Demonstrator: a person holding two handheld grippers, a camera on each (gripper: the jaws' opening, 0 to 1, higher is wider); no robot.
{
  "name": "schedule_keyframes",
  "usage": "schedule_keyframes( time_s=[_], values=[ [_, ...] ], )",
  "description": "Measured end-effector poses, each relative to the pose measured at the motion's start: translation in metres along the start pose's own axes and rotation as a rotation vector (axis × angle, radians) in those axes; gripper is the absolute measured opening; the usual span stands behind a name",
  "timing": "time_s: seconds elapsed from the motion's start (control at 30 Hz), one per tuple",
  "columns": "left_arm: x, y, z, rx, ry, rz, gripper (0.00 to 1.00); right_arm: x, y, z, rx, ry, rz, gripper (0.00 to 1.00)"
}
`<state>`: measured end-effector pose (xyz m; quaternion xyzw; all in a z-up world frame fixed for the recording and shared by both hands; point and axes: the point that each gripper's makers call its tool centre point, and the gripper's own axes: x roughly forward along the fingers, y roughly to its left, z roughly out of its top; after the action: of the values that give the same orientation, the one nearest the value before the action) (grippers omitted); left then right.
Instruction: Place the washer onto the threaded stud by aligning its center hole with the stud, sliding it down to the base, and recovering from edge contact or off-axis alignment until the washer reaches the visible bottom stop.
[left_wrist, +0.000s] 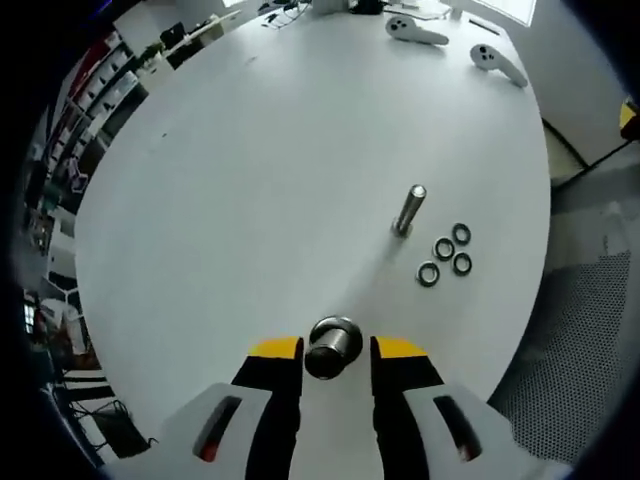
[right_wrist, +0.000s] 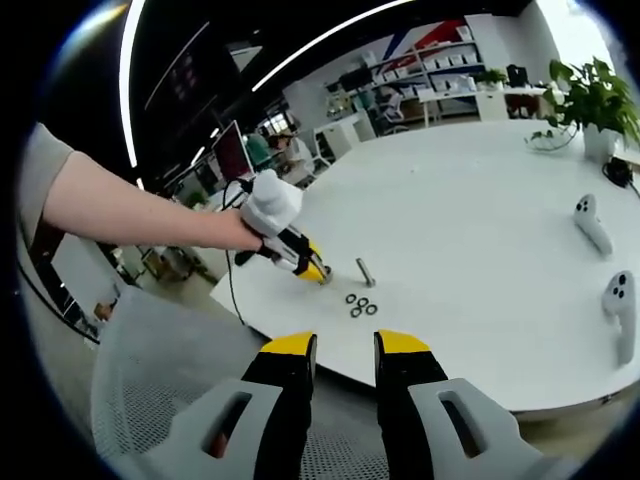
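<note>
Not started: four dark ring washers (left_wrist: 445, 252) lying loose on the round white table (left_wrist: 250, 180), just right of the upright steel threaded stud (left_wrist: 408, 210). Left gripper (left_wrist: 335, 350) jaws flanking a steel knob (left_wrist: 333, 345) (contact unclear). Right gripper (right_wrist: 345, 345) hanging back off the table, jaws narrowly parted, empty.

Two grippers, same build. Left gripper (left_wrist: 336, 352): black jaws capped with yellow tips, swelling below into pale grey housings, each with a dark slot showing a touch of red. Right gripper (right_wrist: 345, 348): again yellow tips over black jaws, grey housings with dark slots. Seen from the right gripper view, left gripper (right_wrist: 312, 270) topped by a rounded white body, black and yellow at the nose, thin dark cable trailing beneath. Bare forearm (right_wrist: 130, 212), short grey sleeve (right_wrist: 38, 172) at the shoulder.
</note>
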<state>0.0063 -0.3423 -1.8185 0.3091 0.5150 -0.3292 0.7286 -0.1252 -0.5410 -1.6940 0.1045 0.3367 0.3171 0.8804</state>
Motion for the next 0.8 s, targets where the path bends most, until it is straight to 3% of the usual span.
schedule_keyframes(
  time_s=[0.1,0.37,0.5,0.8],
  values=[
    [-0.006,-0.002,-0.001,-0.014,0.0,0.007,0.26,0.0,0.001,0.0,-0.003,-0.002,0.004,0.26],
    [-0.035,-0.002,-0.003,-0.053,-0.115,0.037,0.27,0.0,-0.001,0.003,0.009,-0.017,-0.004,0.26],
    [-0.06,-0.007,0.0,-0.154,-0.242,0.044,0.29,0.0,0.0,0.002,0.001,-0.01,-0.002,0.26],
    [-0.126,-0.027,0.005,-0.273,-0.469,0.063,0.31,0.001,0.0,-0.002,0.0,0.014,-0.005,0.26]
  ],
)
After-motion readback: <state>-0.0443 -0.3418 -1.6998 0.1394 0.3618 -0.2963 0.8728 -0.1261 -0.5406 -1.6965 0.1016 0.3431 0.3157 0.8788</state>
